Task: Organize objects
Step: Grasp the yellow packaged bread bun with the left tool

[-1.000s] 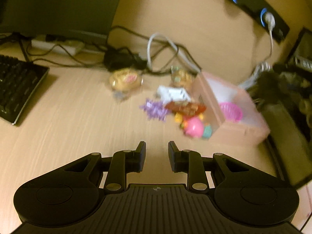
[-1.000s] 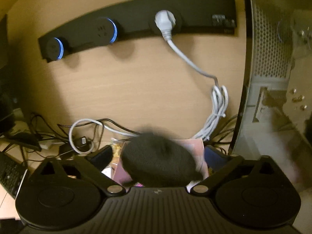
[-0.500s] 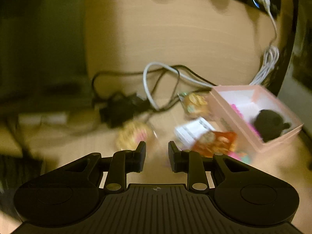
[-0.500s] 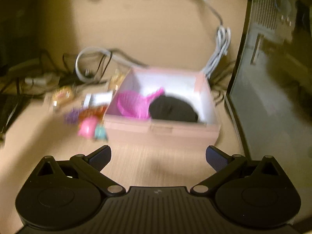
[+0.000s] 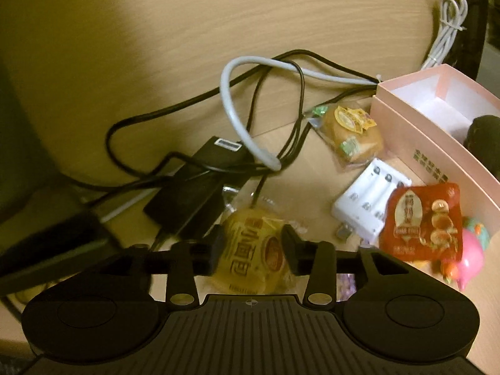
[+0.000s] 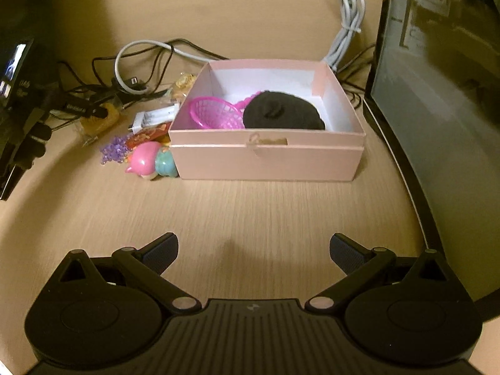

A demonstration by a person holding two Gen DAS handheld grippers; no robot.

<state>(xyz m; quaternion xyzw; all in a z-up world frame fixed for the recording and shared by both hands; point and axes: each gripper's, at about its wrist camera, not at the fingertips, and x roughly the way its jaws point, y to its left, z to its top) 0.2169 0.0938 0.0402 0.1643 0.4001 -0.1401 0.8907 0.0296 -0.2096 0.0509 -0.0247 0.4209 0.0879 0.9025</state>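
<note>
A pink box (image 6: pixel 265 156) stands on the desk and holds a black cloth bundle (image 6: pixel 282 115) and a pink plastic basket (image 6: pixel 215 114). My right gripper (image 6: pixel 253 250) is open and empty, well in front of the box. My left gripper (image 5: pixel 252 243) has its fingers on either side of a yellow wrapped pastry (image 5: pixel 250 256) lying on the desk; whether they grip it is unclear. Near it lie a second wrapped bun (image 5: pixel 351 134), a white battery charger (image 5: pixel 368 200), a red snack packet (image 5: pixel 423 222) and a pink toy (image 5: pixel 470 259). The box also shows in the left wrist view (image 5: pixel 437 143).
Tangled black and grey cables (image 5: pixel 250 100) and a black adapter (image 5: pixel 193 193) lie behind the pastry. A computer case (image 6: pixel 437 78) stands right of the box. Purple beads (image 6: pixel 114 148) and a teal toy (image 6: pixel 165 162) lie left of the box.
My right gripper let go of the black bundle into the box and drew back, open. My left gripper moved forward and down over the yellow pastry, and its fingers spread slightly.
</note>
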